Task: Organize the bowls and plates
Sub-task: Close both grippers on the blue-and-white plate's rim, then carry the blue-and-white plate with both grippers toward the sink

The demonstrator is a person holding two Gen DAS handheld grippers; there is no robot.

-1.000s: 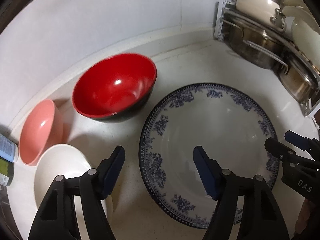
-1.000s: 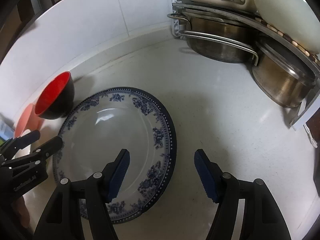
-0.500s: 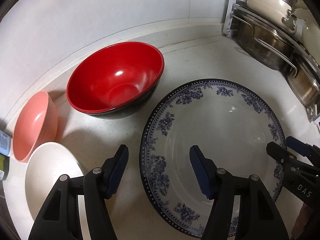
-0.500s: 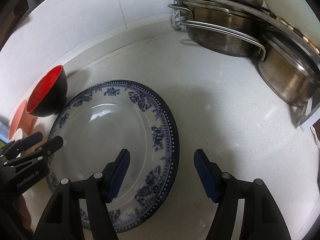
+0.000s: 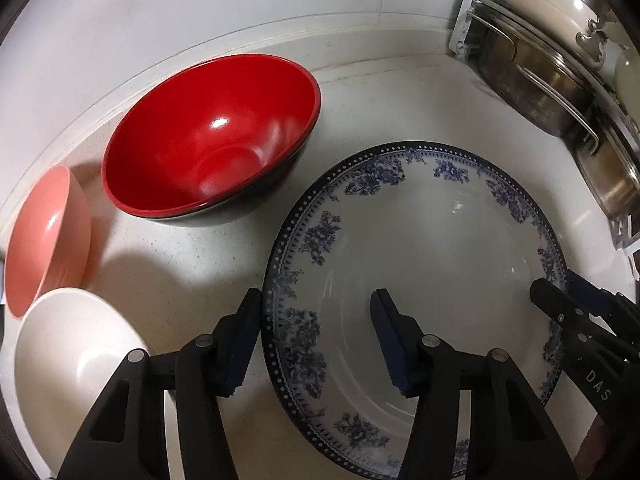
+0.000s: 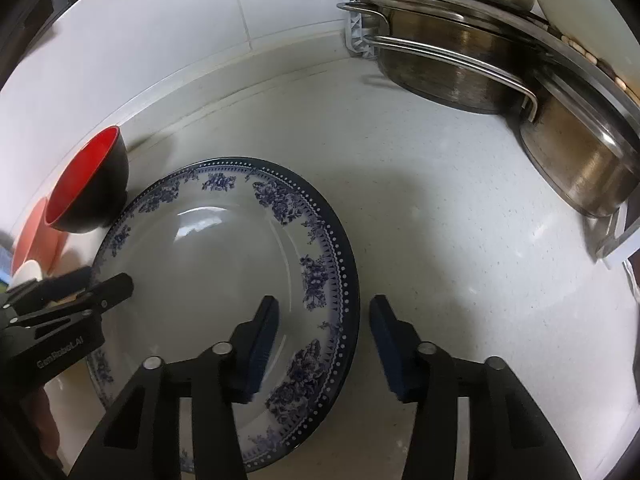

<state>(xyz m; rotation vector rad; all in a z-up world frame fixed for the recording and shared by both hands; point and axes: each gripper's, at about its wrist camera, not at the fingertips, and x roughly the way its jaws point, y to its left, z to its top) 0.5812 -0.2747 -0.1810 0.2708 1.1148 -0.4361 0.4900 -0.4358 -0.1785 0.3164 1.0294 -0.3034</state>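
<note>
Both grippers closing astride the blue-floral plate [image 5: 440,264], left gripper [image 5: 316,344] at nine o'clock, right gripper [image 6: 324,344] at three; neither set of pads clamps yet. Uneven bites could tip it against the red bowl [image 5: 212,136].

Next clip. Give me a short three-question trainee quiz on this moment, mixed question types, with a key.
1. True or false: the blue-patterned plate sits inside the red bowl.
2. Which edges of the plate do the left gripper and right gripper straddle? A) the same edge B) opposite edges C) neither
3. Fill in: the pink bowl and a ____ bowl sit beside the red bowl.

Key: 1 false, the plate lies on the counter beside it. 2 B; both grippers' jaws are closing, pads not yet pressing. 3 white.
</note>
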